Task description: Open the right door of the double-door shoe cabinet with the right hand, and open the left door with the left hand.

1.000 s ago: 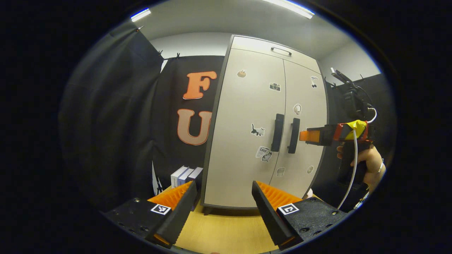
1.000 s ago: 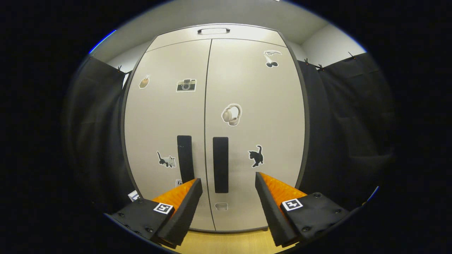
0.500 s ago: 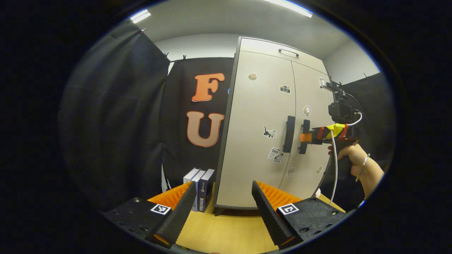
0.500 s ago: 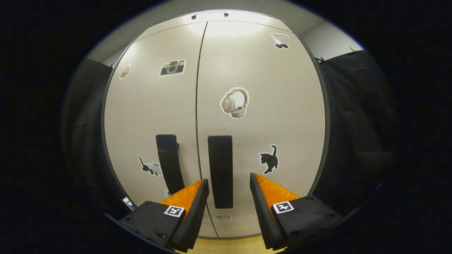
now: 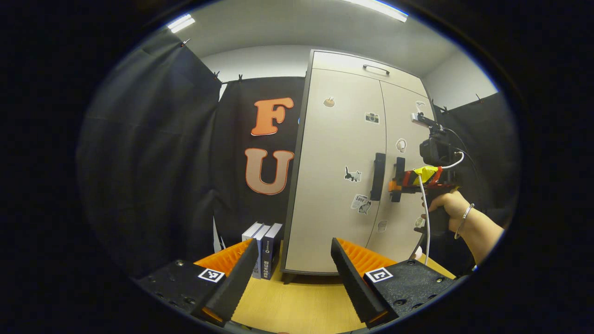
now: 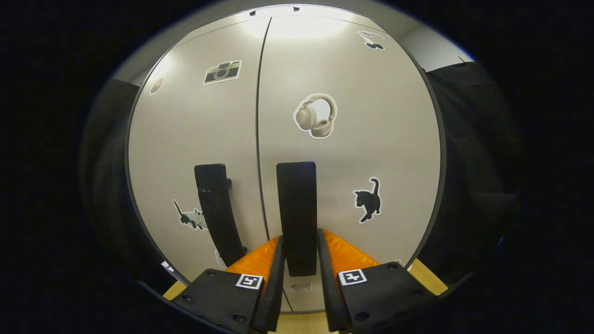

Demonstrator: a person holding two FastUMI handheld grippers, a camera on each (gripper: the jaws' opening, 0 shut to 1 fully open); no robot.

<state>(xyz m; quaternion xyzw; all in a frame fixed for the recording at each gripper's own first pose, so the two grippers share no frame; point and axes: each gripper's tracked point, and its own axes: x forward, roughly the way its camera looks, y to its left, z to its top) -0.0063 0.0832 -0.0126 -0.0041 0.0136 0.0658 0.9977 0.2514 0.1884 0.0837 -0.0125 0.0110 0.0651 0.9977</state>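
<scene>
The beige double-door shoe cabinet (image 5: 341, 139) stands upright with stickers on it and both doors closed. In the right gripper view its right door (image 6: 371, 139) and left door (image 6: 195, 139) fill the front. My right gripper (image 6: 299, 235) is shut on the black vertical right handle (image 6: 297, 199), one finger on each side of its lower part. The left handle (image 6: 216, 208) hangs free beside it. In the left gripper view the right gripper (image 5: 393, 186) meets the right handle (image 5: 399, 167), beside the left handle (image 5: 378, 176). My left gripper (image 5: 292, 278) is open and well short of the cabinet.
Three books (image 5: 263, 246) stand upright against the cabinet's left side. The cabinet rests on a wooden surface (image 5: 297, 306). Black cloth hangs to the left, behind and to the right. A hand (image 5: 445, 204) with a bracelet holds the right gripper, and a white cable hangs below.
The right gripper moved forward onto the right handle and its fingers closed on it. The left gripper stayed open and shifted slightly.
</scene>
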